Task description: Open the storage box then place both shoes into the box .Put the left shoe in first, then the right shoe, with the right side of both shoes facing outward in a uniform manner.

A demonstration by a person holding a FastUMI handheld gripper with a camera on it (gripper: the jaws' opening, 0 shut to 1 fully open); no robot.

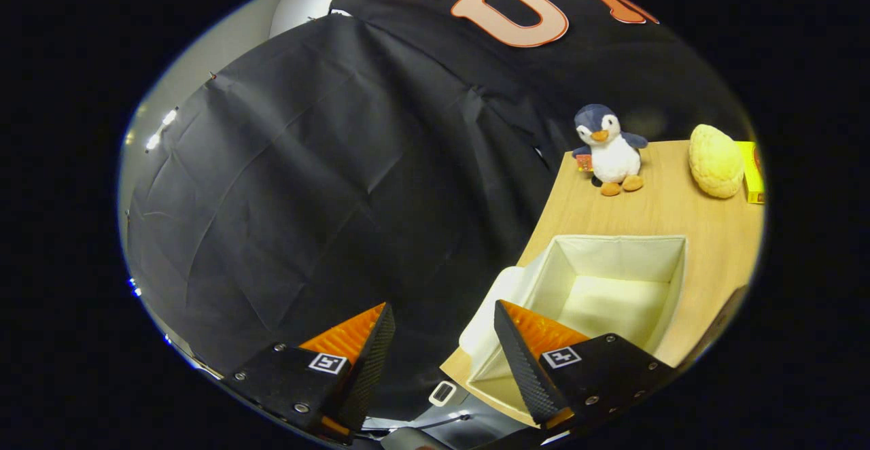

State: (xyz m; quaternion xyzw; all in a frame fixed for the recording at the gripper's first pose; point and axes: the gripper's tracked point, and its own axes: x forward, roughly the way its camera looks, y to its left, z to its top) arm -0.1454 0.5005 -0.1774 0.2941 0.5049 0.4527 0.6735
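The tool [442, 321] is spread wide with nothing between its fingers — it's up in the air off the side edge of the surface [707, 219], tilted so one finger sits over the black cloth wall [306, 185] and the other over the near corner of the storage box [612, 287]. The box sits by that near edge and looks open already: a pale fabric bin, top exposed, nothing inside that I can see, with what looks like its lid flap hanging down the outer side toward the edge. No shoes visible from here, so my guess is the opening step is done and the left shoe comes next. To do that well I'd grab the shoe firmly around the heel or collar, come straight down over the box, and set it along one wall so the right shoe has room beside it, right sides facing out. Along the far edge there's a plush penguin [610, 152], a yellow lumpy thing [715, 161] and a yellow box [752, 171] — well apart from the bin.
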